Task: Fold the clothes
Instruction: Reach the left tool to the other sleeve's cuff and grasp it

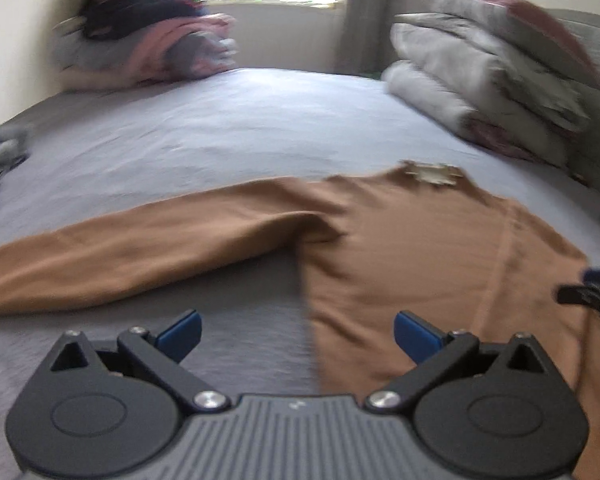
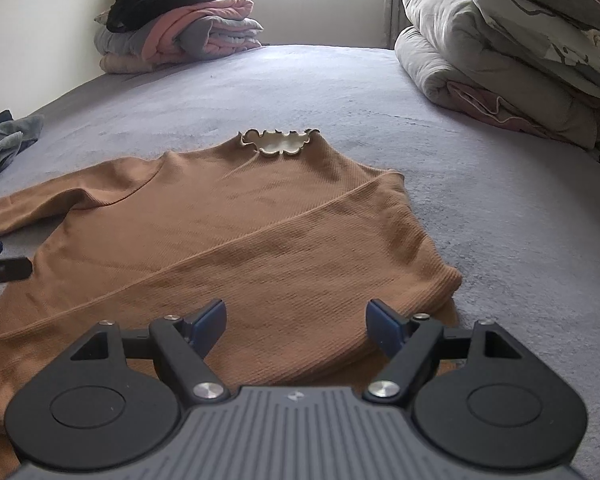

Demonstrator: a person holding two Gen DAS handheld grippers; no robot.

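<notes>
Grey bed [image 2: 500,208], brown top [image 2: 260,240] flat, collar toward window, both grippers' jaws wide, empty.

Tan-brown ribbed top [image 2: 236,236] on a grey-lilac bed [image 2: 380,100].
Its frilled collar [image 2: 278,143] is cream. Black tongs [image 2: 296,326] have blue pads [image 2: 210,322]; the folded pile [image 2: 180,36] behind is pink, grey and black.

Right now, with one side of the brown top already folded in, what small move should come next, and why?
Probably bring the left gripper to the outstretched sleeve and fold it across the brown top. The opposite side already lies folded over the body, while this sleeve is spread flat on the bed. Both grippers are open and empty, and the right gripper hovers over the hem.
</notes>
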